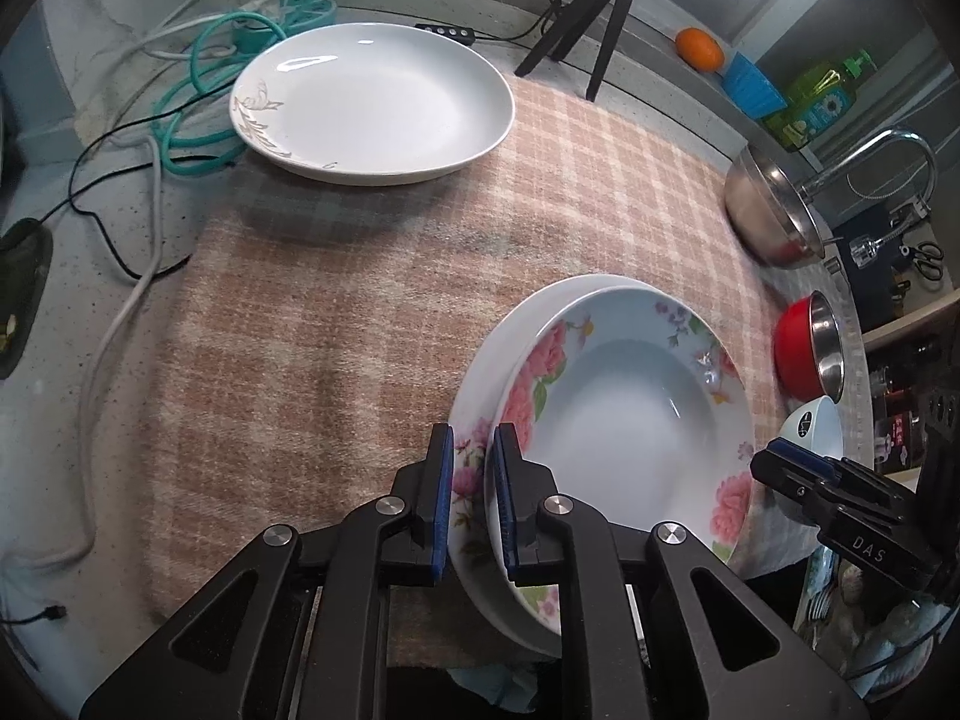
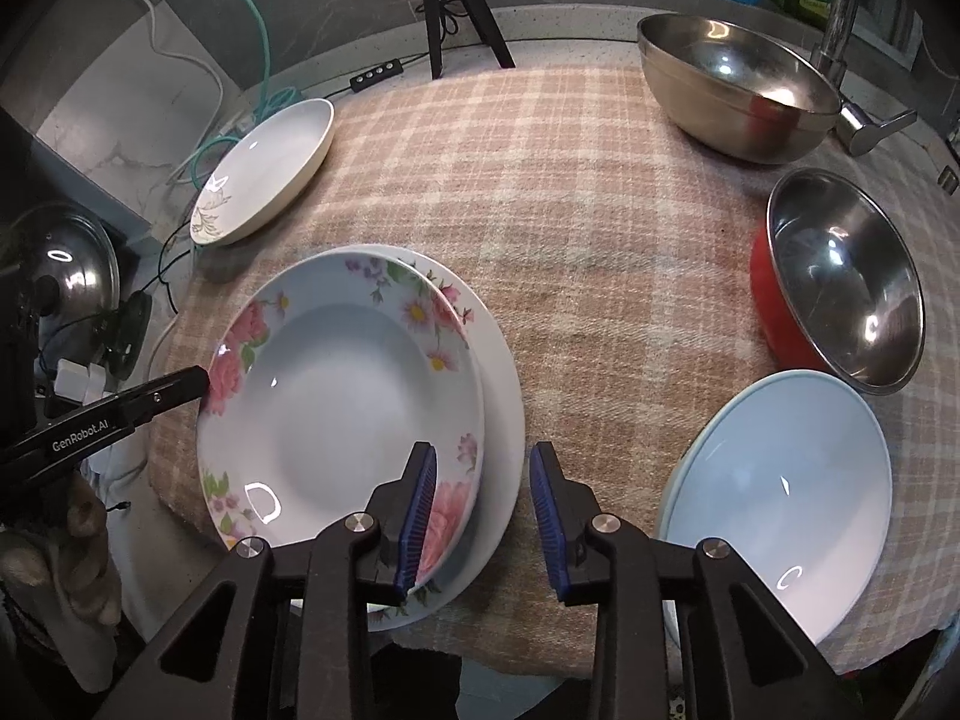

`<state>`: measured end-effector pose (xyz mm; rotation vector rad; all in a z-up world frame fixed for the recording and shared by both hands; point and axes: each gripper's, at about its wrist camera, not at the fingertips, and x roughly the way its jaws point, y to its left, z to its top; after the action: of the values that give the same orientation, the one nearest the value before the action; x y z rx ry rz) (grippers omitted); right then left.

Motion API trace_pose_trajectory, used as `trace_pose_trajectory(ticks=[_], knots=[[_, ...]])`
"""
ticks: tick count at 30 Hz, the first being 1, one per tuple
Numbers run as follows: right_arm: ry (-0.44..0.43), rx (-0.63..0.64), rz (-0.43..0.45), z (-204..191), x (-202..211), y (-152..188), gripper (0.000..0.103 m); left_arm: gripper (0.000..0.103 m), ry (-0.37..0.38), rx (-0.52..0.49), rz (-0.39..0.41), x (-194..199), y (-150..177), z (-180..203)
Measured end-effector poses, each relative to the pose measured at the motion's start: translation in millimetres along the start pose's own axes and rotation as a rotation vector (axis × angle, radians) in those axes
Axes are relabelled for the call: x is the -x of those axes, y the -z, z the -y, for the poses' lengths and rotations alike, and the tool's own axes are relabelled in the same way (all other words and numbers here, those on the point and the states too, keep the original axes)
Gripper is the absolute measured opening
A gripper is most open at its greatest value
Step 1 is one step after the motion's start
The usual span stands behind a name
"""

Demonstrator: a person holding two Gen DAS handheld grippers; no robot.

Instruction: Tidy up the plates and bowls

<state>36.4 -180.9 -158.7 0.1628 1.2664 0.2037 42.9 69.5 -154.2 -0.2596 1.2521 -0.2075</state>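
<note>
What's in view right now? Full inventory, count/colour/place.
floral plates: 2, white with pink flowers, stacked offset, near edge of cloth
gold-leaf plate: 1, white, far left, partly off cloth
pale blue bowl: 1, near right
red bowl: 1, steel inside, right
steel bowl: 1, far right by tap
plaid cloth: 1, pink-beige, under the dishes
tripod: 1, black, back
orange: 1, back ledge
left gripper: astride floral plates' rim; contact unclear
right gripper: open, over lower floral plate's rim
</note>
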Motion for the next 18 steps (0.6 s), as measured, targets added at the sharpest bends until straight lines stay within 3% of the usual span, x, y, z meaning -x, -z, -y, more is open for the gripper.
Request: trace_pose_trajectory(ticks=[7, 14, 18], knots=[[-0.049, 0.010, 0.057, -6.1, 19.6, -9.3, 0.036, 0.012, 0.005, 0.052, 0.052, 20.6, 1.6, -9.2], [-0.034, 0.131, 0.111, -32.9, 34.7, -24.8, 0.038, 0.012, 0.008, 0.114, 0.095, 38.2, -0.2, -24.5], [-0.050, 0.189, 0.182, -48.5, 48.8, -39.4, 0.045, 0.012, 0.002, 0.143, 0.127, 51.4, -7.8, -36.6]])
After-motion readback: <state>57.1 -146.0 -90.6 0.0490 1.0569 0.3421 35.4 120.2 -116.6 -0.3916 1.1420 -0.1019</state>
